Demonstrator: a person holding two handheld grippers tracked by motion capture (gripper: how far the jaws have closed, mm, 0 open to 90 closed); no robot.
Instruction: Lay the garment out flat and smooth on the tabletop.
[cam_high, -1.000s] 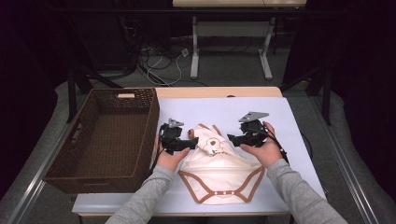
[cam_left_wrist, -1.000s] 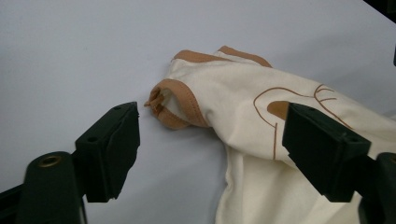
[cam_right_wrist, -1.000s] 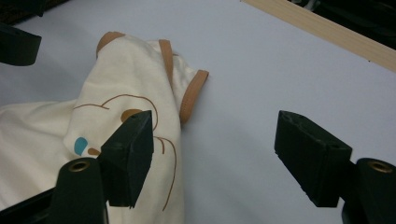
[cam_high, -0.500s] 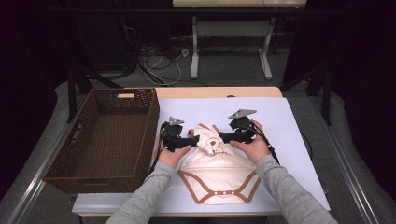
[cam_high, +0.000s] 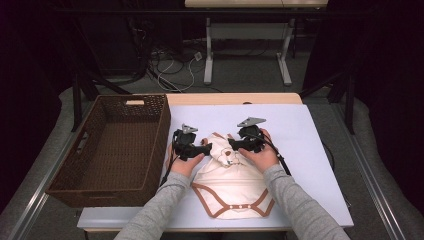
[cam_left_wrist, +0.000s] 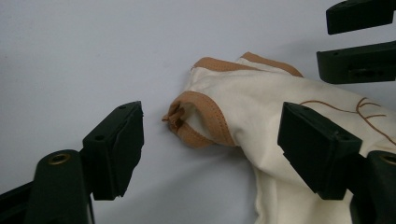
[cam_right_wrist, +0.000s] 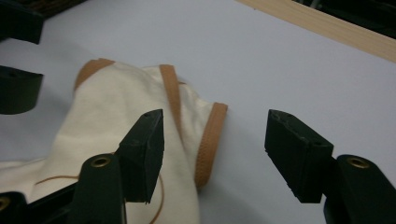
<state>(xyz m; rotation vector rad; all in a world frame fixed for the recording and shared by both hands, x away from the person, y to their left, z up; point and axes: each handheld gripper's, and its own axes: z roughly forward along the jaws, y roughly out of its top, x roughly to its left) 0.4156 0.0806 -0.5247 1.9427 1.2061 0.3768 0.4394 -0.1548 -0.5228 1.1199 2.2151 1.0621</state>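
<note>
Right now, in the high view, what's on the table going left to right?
Wicker basket → left gripper → cream baby bodysuit → right gripper → bare blue tabletop.

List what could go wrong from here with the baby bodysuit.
Both claws are open. The left claw frames only the tan-trimmed sleeve cuff, so closing might pinch just trim and slip. The right claw straddles the bodysuit edge and bare table; it may grab little cloth, leaving the folded top crooked.
</note>
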